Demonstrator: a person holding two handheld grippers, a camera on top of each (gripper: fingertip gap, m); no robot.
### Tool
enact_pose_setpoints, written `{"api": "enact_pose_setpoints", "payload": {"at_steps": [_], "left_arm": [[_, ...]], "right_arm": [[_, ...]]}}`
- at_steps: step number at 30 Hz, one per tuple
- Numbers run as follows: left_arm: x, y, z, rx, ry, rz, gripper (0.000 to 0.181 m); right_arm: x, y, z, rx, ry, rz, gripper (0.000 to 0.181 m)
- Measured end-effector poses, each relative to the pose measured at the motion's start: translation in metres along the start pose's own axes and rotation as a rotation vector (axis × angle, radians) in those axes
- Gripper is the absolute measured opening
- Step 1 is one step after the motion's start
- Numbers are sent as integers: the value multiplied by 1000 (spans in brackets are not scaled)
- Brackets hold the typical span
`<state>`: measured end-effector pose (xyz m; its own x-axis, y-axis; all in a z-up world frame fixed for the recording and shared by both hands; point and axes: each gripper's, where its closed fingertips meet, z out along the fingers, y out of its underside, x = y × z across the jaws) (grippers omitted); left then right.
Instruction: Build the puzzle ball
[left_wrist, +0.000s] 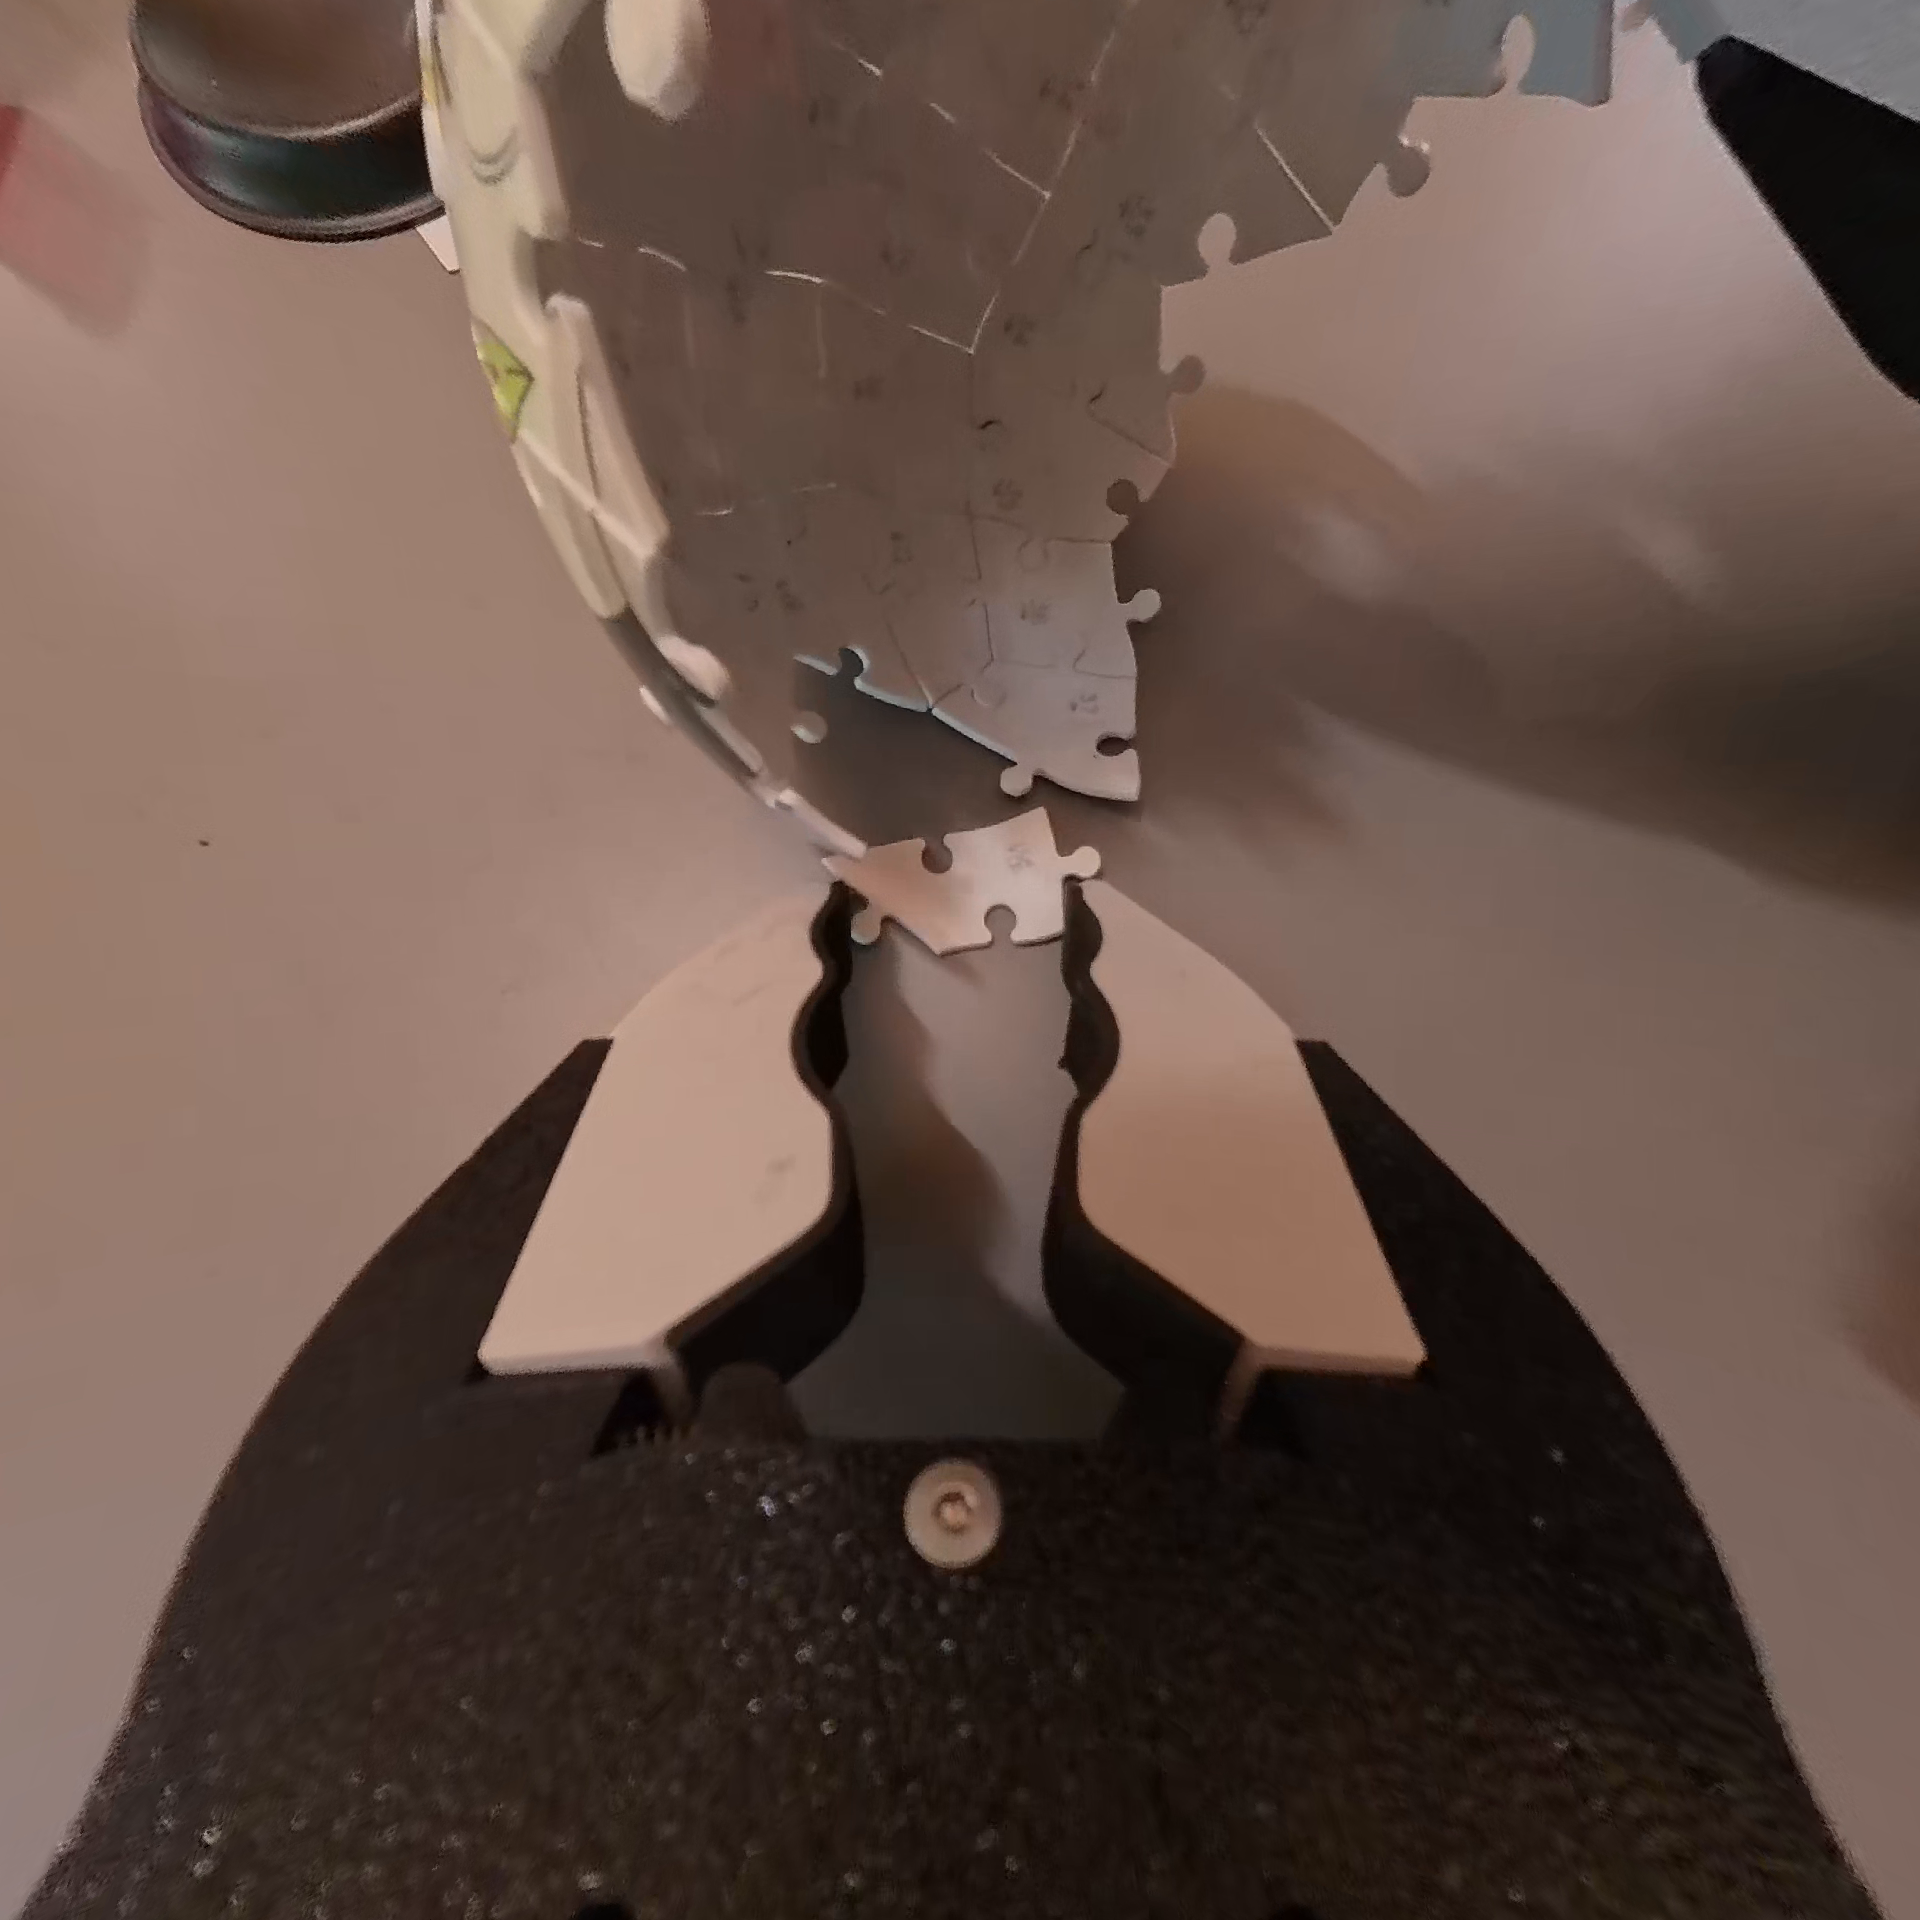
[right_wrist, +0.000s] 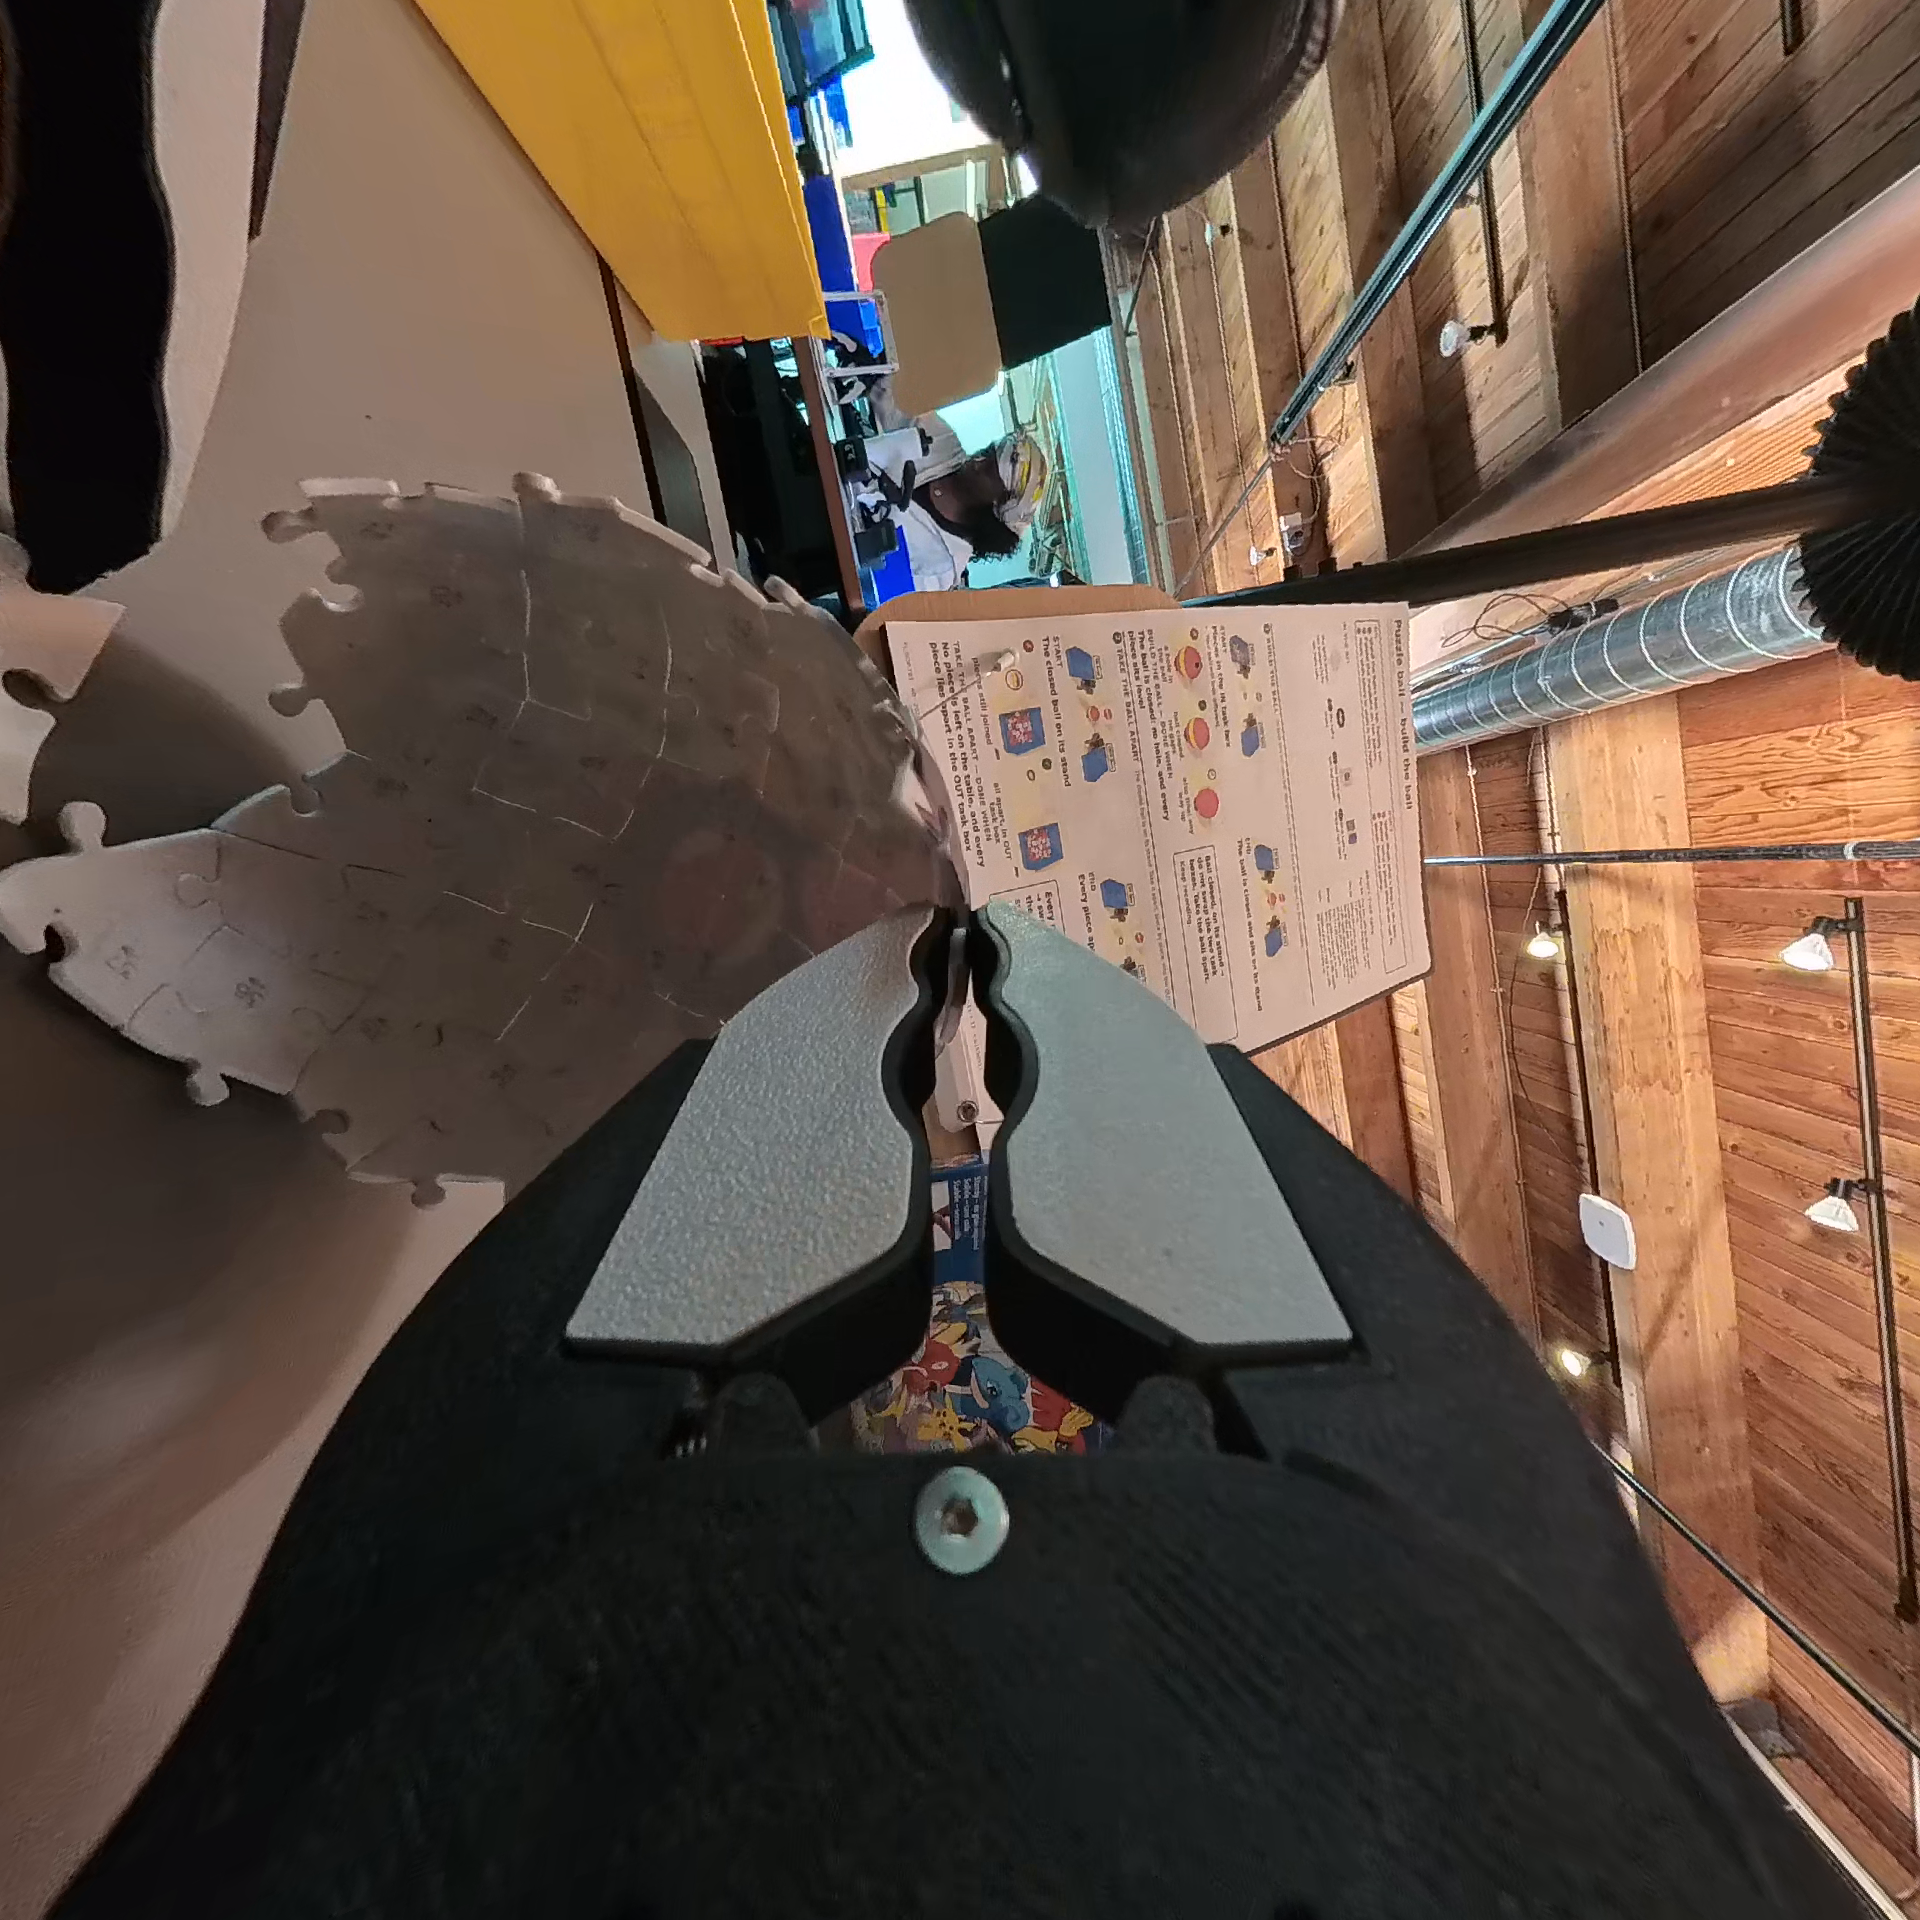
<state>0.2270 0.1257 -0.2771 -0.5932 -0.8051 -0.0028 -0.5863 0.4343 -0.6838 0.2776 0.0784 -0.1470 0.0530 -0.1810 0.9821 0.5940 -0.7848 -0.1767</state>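
We see the puzzle ball (left_wrist: 883, 343) shell's matt grey card-like inside, our right gripper (right_wrist: 961, 925) with rough black plastic body and pebbled grey finger plates, a smooth matt table (left_wrist: 260, 831), and planked wood walls (right_wrist: 1714, 1039).

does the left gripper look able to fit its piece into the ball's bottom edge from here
Probably yes: the left gripper holds the loose piece just below the ball shell's jagged bottom edge, with only open space between them.

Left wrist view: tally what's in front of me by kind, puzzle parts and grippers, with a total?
Partly built ball shell: 1
Loose puzzle pieces, a joined pair held between the left gripper's fingertips: 2
Grippers in this view: 1
Dark round stand at upper left: 1
Total: 5
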Motion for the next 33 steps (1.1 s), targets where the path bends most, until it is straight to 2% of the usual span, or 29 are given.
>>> {"api": "enact_pose_setpoints", "payload": {"at_steps": [3, 10, 14, 17, 22, 28, 33], "left_arm": [[1, -1, 0, 12, -1, 36, 38], [17, -12, -8, 68, 48, 258, 38], [14, -8, -3, 22, -26, 426, 38], [20, -11, -3, 52, -44, 492, 38], [19, -20, -3, 103, -151, 590, 38], [10, -18, -2, 40, -188, 627, 39], [4, -27, 0, 123, -249, 679, 37]], "right_arm": [[0, -1, 0, 3, 2, -5, 3], [0, -1, -1, 4, 12, -15, 3], [1, 3, 0, -14, 25, -8, 4], [1, 5, 1, -29, 29, 0, 4], [1, 3, 0, -20, 35, 6, 3], [1, 5, 0, -23, 41, 25, 3], [1, 6, 0, -13, 44, 48, 3]]}}
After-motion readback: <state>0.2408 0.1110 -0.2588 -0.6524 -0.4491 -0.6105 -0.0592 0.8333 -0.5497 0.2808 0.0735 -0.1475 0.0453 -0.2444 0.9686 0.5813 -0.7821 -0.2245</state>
